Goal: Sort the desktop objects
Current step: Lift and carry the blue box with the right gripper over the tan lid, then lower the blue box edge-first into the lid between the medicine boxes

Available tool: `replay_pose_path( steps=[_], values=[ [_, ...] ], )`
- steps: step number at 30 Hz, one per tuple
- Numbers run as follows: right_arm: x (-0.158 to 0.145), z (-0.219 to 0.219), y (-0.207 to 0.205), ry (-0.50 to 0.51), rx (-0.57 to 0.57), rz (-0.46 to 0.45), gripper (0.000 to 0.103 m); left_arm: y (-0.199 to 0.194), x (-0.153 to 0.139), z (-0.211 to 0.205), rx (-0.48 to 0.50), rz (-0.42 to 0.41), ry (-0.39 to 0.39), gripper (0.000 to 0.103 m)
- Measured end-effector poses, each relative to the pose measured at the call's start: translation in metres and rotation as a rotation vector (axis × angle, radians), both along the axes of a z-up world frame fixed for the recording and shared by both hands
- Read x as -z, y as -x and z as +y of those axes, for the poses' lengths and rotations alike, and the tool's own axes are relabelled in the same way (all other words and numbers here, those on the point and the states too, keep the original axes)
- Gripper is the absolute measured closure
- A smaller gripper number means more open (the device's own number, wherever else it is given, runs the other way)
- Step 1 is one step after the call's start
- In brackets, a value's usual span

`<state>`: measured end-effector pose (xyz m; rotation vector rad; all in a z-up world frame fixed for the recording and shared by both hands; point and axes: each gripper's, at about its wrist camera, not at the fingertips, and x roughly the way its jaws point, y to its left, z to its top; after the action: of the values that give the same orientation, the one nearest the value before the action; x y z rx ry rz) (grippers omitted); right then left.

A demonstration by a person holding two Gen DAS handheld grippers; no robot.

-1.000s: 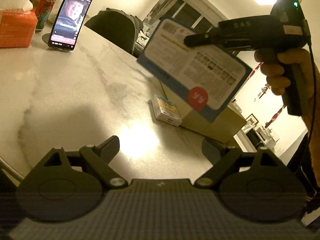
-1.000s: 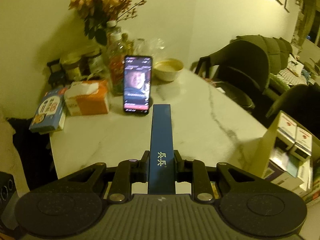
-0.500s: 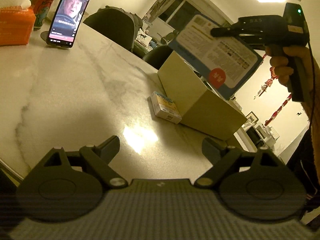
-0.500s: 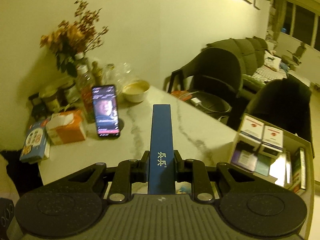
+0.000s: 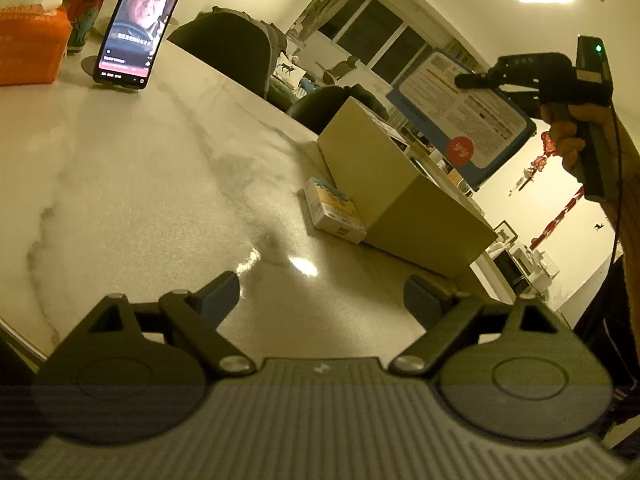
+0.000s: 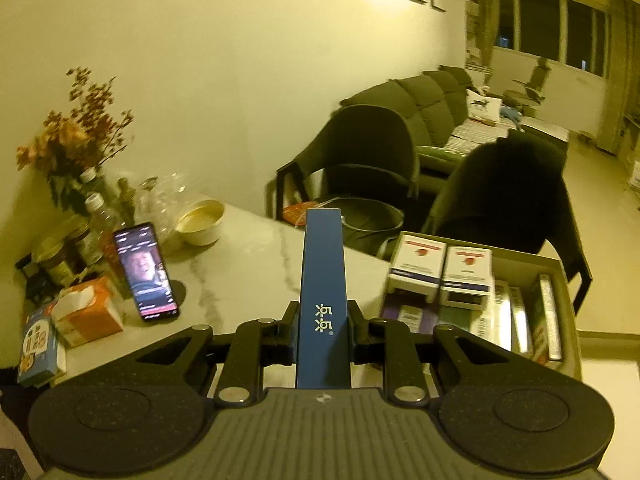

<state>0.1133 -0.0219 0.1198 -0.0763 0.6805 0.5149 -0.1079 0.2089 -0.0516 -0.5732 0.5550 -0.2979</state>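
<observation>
My right gripper (image 6: 322, 316) is shut on a flat blue box (image 6: 322, 280), held edge-up in the air; in the left wrist view the same blue box (image 5: 464, 120) shows its printed white face above the far end of the cardboard box (image 5: 384, 176). The right gripper (image 5: 474, 80) is gripped by a hand. The open cardboard box (image 6: 564, 280) holds several upright packets. A small pale packet (image 5: 334, 210) lies on the table against the cardboard box's side. My left gripper (image 5: 320, 300) hovers open over the marble table (image 5: 140, 184), holding nothing.
A lit phone (image 5: 138, 24) stands on a stand at the back, beside an orange tissue box (image 5: 28, 48) and a red can (image 5: 90, 0). Bottles, jars, a bowl (image 6: 200, 222) and dried flowers (image 6: 72, 136) crowd the wall side. Dark chairs (image 6: 360, 160) line the far edge.
My right gripper has carried the blue box to the right and a little up, from over the table's middle to above the cardboard box, rolling as it went. The left gripper has stayed still.
</observation>
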Motion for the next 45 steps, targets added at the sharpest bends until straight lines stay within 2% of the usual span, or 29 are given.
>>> replay_pose_path(
  steps=[15, 34, 41, 45],
  values=[
    [0.002, -0.066, -0.032, -0.042, 0.204, -0.003, 0.079, -0.004, 0.006, 0.002, -0.001, 0.016, 0.005, 0.013],
    [0.020, -0.127, -0.053, -0.030, 0.386, -0.006, 0.079, -0.009, 0.013, 0.004, -0.007, 0.038, 0.009, 0.013],
    [0.038, -0.131, -0.066, 0.000, 0.411, 0.014, 0.079, -0.011, 0.013, 0.003, -0.006, 0.044, 0.001, 0.013],
    [0.050, -0.125, -0.078, 0.056, 0.425, 0.029, 0.079, -0.013, 0.013, 0.003, -0.011, 0.050, -0.002, 0.013]
  ],
)
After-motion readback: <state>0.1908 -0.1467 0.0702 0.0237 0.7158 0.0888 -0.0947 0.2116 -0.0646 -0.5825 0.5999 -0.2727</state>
